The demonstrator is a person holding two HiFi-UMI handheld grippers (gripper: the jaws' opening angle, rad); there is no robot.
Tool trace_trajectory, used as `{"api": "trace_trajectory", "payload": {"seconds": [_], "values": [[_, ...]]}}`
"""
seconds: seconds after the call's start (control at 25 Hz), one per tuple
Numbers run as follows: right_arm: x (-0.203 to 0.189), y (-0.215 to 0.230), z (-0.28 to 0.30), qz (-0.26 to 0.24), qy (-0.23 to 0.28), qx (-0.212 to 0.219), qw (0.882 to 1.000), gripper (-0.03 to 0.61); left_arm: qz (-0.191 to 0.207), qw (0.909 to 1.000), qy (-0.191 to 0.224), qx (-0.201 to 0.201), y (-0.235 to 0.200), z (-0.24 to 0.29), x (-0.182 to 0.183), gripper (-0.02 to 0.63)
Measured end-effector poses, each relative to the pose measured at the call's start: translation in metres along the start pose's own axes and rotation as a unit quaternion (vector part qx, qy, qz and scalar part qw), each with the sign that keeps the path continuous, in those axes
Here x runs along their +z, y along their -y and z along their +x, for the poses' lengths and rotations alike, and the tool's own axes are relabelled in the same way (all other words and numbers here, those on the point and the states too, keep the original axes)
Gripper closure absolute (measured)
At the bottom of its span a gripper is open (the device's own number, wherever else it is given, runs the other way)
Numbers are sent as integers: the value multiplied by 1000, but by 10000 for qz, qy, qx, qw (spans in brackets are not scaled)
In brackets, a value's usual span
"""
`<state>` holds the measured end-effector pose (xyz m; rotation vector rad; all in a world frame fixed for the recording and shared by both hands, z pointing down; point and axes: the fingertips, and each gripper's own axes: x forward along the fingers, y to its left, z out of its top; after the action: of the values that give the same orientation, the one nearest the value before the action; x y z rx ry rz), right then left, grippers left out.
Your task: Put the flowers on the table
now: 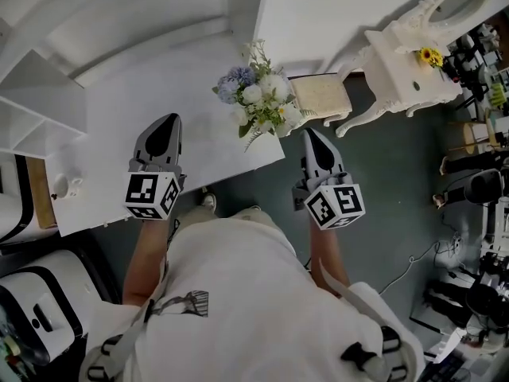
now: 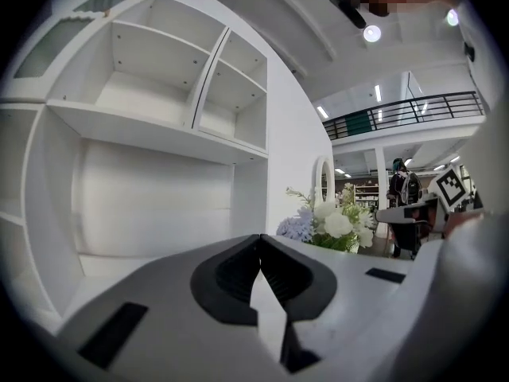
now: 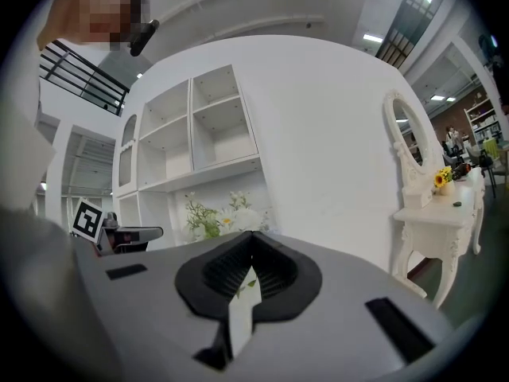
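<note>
White table (image 1: 103, 142) below open shelving (image 2: 159, 94), grey floor around.
- Left gripper (image 1: 165, 122): above table's near part, jaws together, empty.
- Right gripper (image 1: 311, 136): off table corner, jaws together, empty.
- Flowers (image 1: 258, 94): on table by right corner, untouched.
- Placing looks done; next likely withdrawal without brushing bouquet.
- Dressing table (image 1: 406, 62): beyond, right.

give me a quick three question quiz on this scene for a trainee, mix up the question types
1. True or false: the flowers are on the white table.
2. Fill in: the left gripper has its jaws ____.
3. Which gripper is nearer the flowers? A. the left gripper B. the right gripper

Key: 1 true; 2 shut; 3 B.
</note>
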<state>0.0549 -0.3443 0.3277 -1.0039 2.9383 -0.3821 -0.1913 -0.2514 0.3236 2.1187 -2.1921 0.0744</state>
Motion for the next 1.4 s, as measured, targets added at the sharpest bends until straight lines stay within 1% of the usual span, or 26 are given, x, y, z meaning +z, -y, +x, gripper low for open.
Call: {"api": "trace_trajectory", "payload": {"seconds": [0.16,0.36,0.8,1.04,1.4], "values": [[2,-8,4,-59,13,77,10000,568,-121,9999,-39,116,-9,-10,-9,598],[1,-14,8,-95,-26,103,9999,568,-174,9997,1,161,-17,-15,-11,598],[-5,-25,8,-123,-104,79,9998,568,-288,9995,58,120,-23,-20,-14,598],[-6,-30,8,-228,-115,45,9997,569,-315,9994,67,112,-25,-22,-16,598],[-5,-38,15,-331,-91,62,9994,569,-291,9992,223,133,-31,-24,-13,598]]}}
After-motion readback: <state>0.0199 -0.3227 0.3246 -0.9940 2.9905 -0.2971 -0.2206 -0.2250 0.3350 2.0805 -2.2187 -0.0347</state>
